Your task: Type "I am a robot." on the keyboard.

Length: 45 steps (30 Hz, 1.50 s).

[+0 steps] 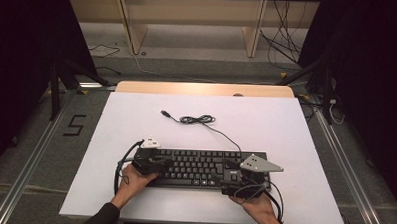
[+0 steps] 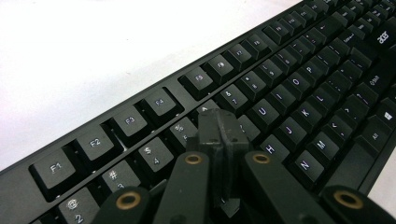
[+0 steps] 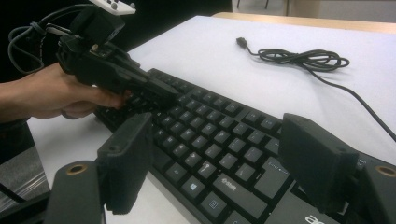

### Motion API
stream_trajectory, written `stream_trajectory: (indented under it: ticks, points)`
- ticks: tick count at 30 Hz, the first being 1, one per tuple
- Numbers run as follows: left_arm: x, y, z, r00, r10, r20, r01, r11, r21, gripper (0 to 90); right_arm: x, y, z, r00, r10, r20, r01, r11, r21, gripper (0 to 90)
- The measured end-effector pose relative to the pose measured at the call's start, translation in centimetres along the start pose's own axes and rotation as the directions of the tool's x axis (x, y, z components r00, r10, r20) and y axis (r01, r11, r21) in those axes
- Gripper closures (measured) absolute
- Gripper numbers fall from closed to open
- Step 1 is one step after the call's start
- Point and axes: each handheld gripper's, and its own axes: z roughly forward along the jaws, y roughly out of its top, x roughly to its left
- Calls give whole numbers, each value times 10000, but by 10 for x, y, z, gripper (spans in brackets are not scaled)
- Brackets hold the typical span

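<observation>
**Keys under the closed jaws**

The left gripper (image 2: 219, 128), jaws pressed together and holding nothing, pokes at the number row of the keyboard (image 1: 204, 167) — it looks like key-pressing, though contact is unclear. The right gripper (image 3: 219, 163) hovers wide open and empty over the near right end. Next: a light, straight press. The white table (image 1: 266, 119) carries the cable (loosely coiled) (image 1: 198, 120); the floor behind it is grey.

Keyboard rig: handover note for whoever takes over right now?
Left tool: jaws shut together, tip down on the keys of the keyboard near the number row, holding nothing.
Right tool: jaws wide open, hovering over the keyboard's right end, holding nothing.
Keyboard lies flat near the front edge of the white table. Its cable trails toward the back, loosely coiled, plug free.
Done: both tools brought to the keyboard. Left: probably key pressing or gripping the keyboard; nothing lifted yet.
</observation>
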Motion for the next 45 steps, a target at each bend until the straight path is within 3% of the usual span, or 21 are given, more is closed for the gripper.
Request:
stream_trajectory:
  ticks: [8,15,21,30,37,45]
  points:
    - [-2,0,-2,9999,97,-79,-98,9999,-67,890,0,0,1,10000,-14,28,13,10000,22,277]
    - [-7,5,-19,9998,125,140,-112,9963,-854,838,-1,0,1,10000,29,27,-29,10000,-19,277]
    - [-4,4,-35,9991,-149,409,204,9901,-1385,758,0,0,1,10000,17,41,-17,10000,24,277]
    - [0,-5,-51,9942,-660,850,819,9765,-1996,580,1,1,5,10000,59,-6,-59,9999,125,276]
    - [1,-13,-60,9926,-846,873,1034,9651,-2407,413,2,2,9,9999,-4,-107,6,9998,201,277]
    - [2,-24,-72,9911,-999,884,1214,9497,-2886,350,3,5,16,9997,-60,-243,68,9994,336,277]
